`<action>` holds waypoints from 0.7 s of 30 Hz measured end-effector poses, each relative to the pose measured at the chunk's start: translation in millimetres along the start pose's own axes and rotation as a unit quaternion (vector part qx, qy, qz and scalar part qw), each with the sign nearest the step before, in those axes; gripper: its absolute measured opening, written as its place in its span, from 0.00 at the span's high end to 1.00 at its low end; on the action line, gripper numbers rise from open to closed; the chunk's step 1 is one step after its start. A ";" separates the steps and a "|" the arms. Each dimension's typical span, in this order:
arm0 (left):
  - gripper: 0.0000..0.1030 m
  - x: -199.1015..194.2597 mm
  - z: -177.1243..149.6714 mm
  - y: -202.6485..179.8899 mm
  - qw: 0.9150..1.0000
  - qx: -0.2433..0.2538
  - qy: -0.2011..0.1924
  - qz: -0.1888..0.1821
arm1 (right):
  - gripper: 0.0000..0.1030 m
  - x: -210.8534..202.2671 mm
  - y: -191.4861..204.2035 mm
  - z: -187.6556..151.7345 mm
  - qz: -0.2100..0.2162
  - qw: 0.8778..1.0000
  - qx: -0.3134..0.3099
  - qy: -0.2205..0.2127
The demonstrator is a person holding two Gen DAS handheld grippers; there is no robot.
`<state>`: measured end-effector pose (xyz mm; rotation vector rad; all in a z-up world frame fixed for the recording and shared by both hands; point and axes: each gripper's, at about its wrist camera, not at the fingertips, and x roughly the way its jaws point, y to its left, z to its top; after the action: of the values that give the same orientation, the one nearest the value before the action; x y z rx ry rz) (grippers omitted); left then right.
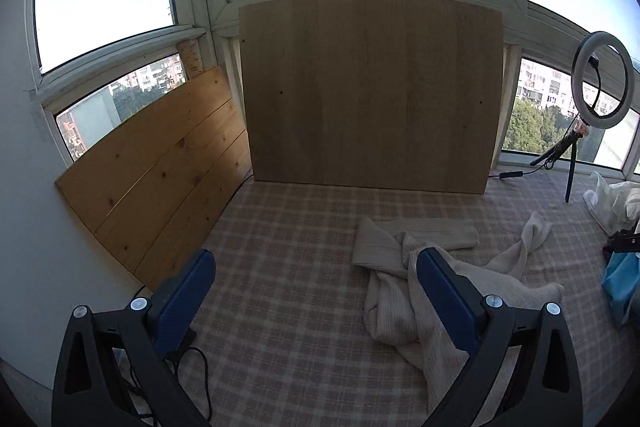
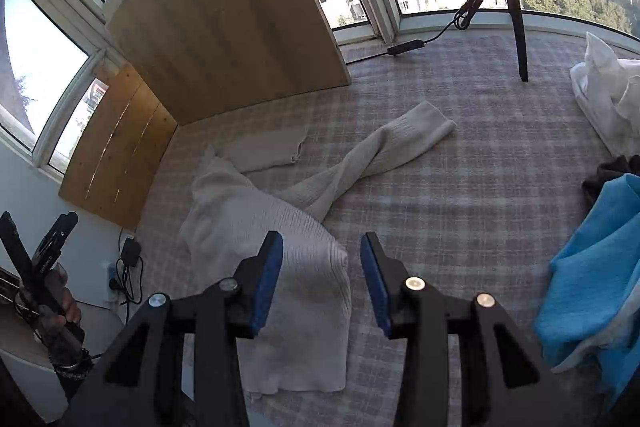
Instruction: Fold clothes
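My left gripper [image 1: 316, 293] is held above the plaid bedcover [image 1: 280, 307], its blue-padded jaws spread wide with nothing between them; in the right wrist view the left gripper shows at 8 o'clock as black bars gripped by a hand [image 2: 60, 311] well clear of the bed. My right gripper [image 2: 322, 281] hovers low over the same cover, jaws parted and empty. The cream ribbed sweater [image 1: 404, 303] lies crumpled on the bedcover: in the left view its body sits at 4 o'clock, passing behind the right-hand finger, with one sleeve [image 1: 524, 243] trailing toward 3 o'clock and a flat folded part toward the wooden board [image 1: 370, 91]. In the right view the sweater's body lies directly beneath and just beyond my left-hand finger, at 7 o'clock of centre, and the sleeve runs out toward 1 o'clock; I cannot tell whether the finger touches the cloth. A blue garment [image 2: 600, 267] is heaped at 4 o'clock, apart from the sweater, with white fabric [image 2: 608, 95] at 2 o'clock. A ring light [image 1: 602, 83] on a tripod stands by the window. There is small print on the left gripper's bar; I cannot read it.
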<state>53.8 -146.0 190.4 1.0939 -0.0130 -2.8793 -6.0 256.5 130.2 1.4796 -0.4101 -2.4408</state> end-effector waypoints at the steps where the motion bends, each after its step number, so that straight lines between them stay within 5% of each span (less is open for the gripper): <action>1: 0.02 14.5 -4.7 -7.9 1.000 -0.002 0.017 -0.014 | 0.58 14.8 -1.8 5.1 -0.017 1.000 -0.005 0.004; 5: 0.02 74.3 -23.6 -48.6 0.995 0.004 0.086 -0.058 | 0.56 79.4 -18.7 21.1 -0.033 0.998 0.029 0.053; 11: 0.02 155.6 -43.1 -100.0 0.986 0.047 0.159 -0.013 | 0.55 145.5 -18.4 38.6 -0.016 0.994 0.065 0.083; 13: 0.06 174.3 -47.5 -101.1 0.982 0.023 0.187 -0.031 | 0.55 163.8 -12.0 43.4 -0.015 0.993 0.066 0.098; 15: 0.34 182.6 -52.7 -102.6 0.975 -0.007 0.211 -0.068 | 0.55 181.3 -5.7 46.0 -0.019 0.991 0.065 0.114; 18: 0.71 173.7 -55.3 -103.0 0.978 -0.012 0.193 -0.074 | 0.55 181.2 7.2 49.4 0.003 0.994 0.056 0.091; 20: 0.90 160.2 -53.5 -97.2 0.981 -0.012 0.172 -0.087 | 0.92 174.2 14.3 47.9 0.034 0.995 0.046 0.078; 21: 0.91 151.9 -50.5 -89.9 0.981 -0.018 0.166 -0.097 | 0.92 161.3 15.5 47.9 0.042 0.996 0.042 0.060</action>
<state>-30.9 -64.8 49.3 1.6381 0.1705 -2.7997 -120.0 189.2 25.1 1.5993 -0.5441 -2.2831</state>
